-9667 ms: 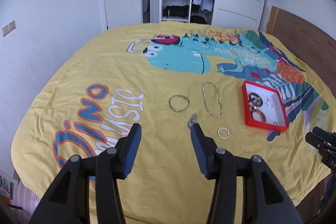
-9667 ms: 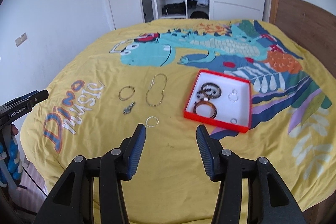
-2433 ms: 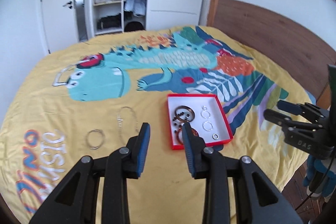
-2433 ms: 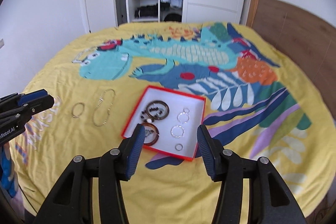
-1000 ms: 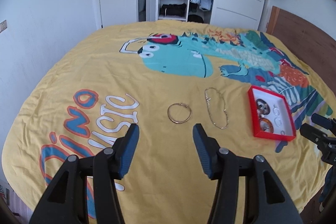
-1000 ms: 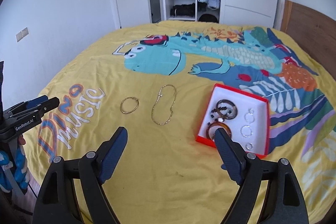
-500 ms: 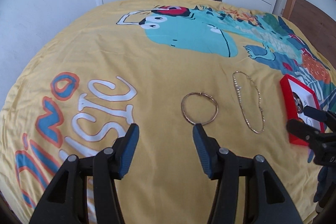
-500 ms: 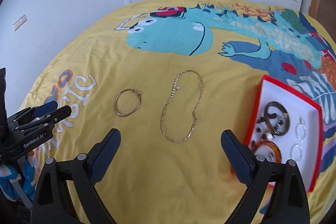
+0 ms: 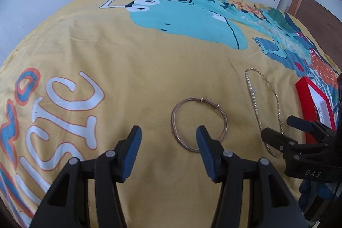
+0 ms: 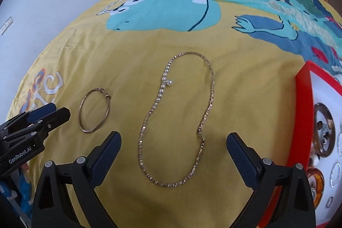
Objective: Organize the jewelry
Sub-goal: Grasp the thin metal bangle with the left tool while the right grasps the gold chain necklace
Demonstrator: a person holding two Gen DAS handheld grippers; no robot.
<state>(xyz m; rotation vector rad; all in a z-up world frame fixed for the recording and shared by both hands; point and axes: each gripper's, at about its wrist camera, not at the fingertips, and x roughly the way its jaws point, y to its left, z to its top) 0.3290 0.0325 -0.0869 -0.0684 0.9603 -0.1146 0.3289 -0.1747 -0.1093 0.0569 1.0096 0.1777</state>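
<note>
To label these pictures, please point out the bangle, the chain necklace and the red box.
bangle (image 9: 224,121): left wrist view, right side.
chain necklace (image 10: 211,80): right wrist view, right strand.
red box (image 10: 303,112): right wrist view, left wall.

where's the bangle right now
In the left wrist view the bangle lies flat on the yellow bedspread, left of the necklace.

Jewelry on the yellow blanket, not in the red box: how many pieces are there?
2. The bangle lies left, the long chain necklace beside it to the right, nearer the red box. Small pieces behind the grippers could be hidden.
</note>
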